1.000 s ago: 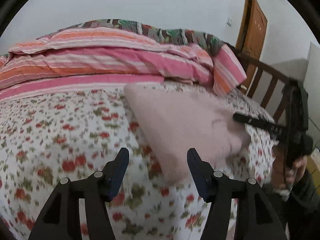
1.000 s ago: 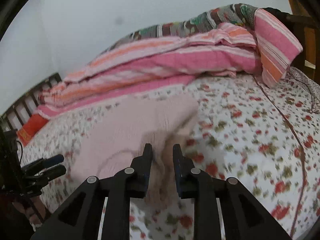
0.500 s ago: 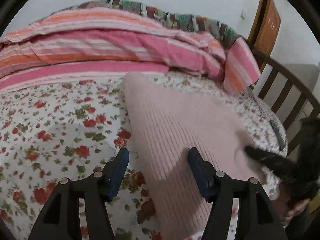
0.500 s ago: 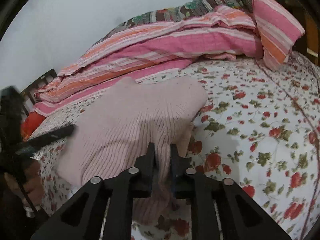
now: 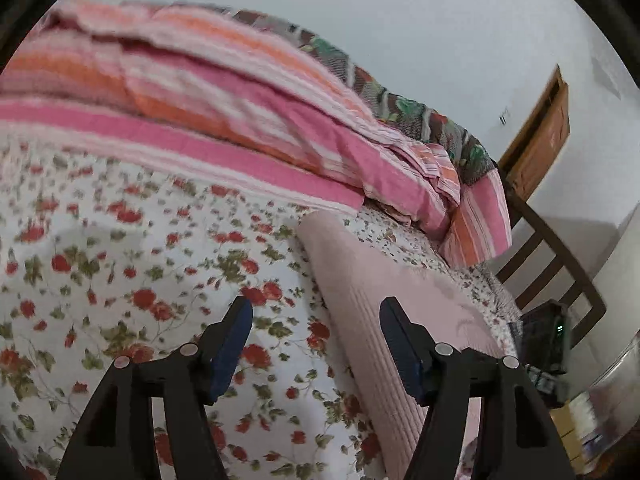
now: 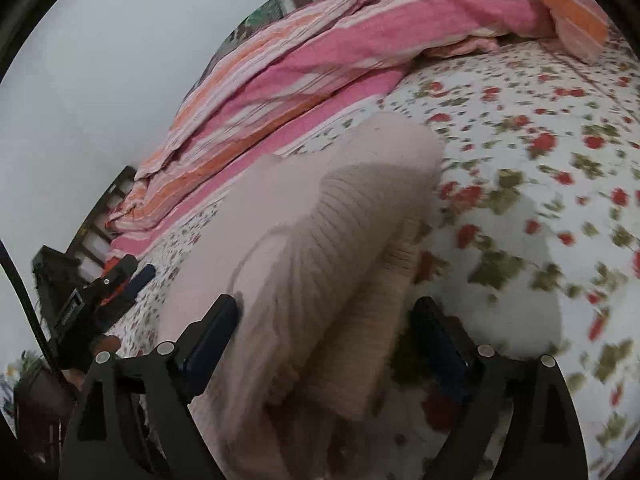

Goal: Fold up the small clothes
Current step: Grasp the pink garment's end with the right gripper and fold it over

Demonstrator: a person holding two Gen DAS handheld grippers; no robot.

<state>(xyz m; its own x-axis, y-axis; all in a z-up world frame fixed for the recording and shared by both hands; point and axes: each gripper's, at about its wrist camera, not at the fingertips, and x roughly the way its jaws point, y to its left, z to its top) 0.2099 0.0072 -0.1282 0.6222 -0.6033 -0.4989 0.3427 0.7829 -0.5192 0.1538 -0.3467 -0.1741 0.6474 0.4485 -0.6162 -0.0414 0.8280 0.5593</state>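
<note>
A pale pink ribbed knit garment point(image 5: 384, 304) lies folded on the floral bedsheet point(image 5: 120, 280). My left gripper point(image 5: 316, 320) is open and empty, low over the sheet at the garment's left edge. In the right wrist view the garment point(image 6: 320, 240) lies doubled over, a folded layer running between my fingers. My right gripper point(image 6: 326, 320) is open, its fingers wide on either side of that fold. The left gripper point(image 6: 120, 284) shows at the far left of the right wrist view.
A pink and orange striped quilt point(image 5: 200, 100) is piled along the far side of the bed. A wooden bed rail point(image 5: 552, 264) and a door point(image 5: 536, 140) stand at the right. Dark bed slats point(image 6: 104, 216) show at the left of the right wrist view.
My right gripper was shut on the garment and has opened, leaving the fold lying on the bed. My left gripper has swung left and stays open.
</note>
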